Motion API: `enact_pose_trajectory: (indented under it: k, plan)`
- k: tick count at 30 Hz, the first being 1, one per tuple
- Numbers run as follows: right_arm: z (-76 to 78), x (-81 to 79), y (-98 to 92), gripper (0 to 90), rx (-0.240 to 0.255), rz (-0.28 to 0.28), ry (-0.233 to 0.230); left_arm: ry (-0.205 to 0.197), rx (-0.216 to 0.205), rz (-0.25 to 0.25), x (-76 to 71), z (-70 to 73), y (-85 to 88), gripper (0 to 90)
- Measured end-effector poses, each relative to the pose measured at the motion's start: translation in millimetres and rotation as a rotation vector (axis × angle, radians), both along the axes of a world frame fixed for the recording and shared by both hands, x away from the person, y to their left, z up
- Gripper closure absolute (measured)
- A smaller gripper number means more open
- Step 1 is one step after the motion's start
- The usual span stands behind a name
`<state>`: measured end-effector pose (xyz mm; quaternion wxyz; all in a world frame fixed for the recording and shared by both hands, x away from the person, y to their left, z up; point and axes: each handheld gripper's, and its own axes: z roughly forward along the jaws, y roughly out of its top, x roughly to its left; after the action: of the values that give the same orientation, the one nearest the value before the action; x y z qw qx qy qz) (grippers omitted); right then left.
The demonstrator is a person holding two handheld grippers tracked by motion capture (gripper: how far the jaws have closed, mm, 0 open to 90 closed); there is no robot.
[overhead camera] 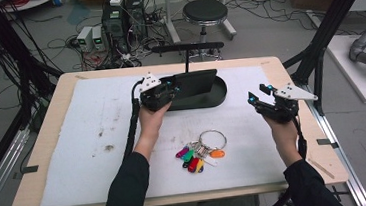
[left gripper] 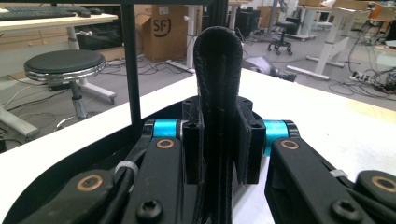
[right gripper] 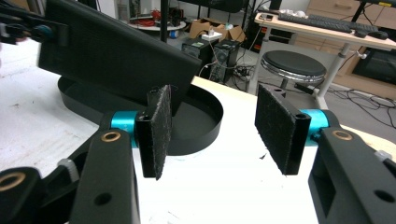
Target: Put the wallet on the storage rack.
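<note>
Over oval black tray [overhead camera: 220, 95], left tool [overhead camera: 174, 89] clamping flat dark wallet [overhead camera: 197, 83]

I'm looking at the worktop [overhead camera: 50, 159] now, a pale wooden board with rounded corners. A white mat [overhead camera: 100, 155] covers most of it, scuffed with a few dark marks on its left half. At the far middle of the mat sits a black oval tray [overhead camera: 218, 97]. Nearer my side, just right of centre, lies a bunch of keys [overhead camera: 200, 151] on 1 big metal ring, with coloured tags fanned out to its left. Bare wood shows all round the mat's edges.
</note>
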<state>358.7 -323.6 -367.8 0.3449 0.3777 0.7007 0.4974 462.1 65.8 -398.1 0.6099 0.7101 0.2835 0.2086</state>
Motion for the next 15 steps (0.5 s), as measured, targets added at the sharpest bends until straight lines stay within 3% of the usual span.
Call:
enact_pose_trajectory:
  k: [6,10,15]
  plan:
    - [-0.8,0.8,-0.8,47.3,0.004,0.002,0.003,0.008,-0.006,0.004,11.1,-10.2,-11.7,75.6]
    - [-0.8,0.5,-2.0,47.5,0.008,-0.001,0.001,0.019,-0.007,0.013,15.0,-16.5,-10.8,75.5]
    - [-1.5,0.8,-2.1,47.5,0.006,-0.002,0.002,0.004,0.030,0.008,14.7,-16.0,-9.7,75.4]
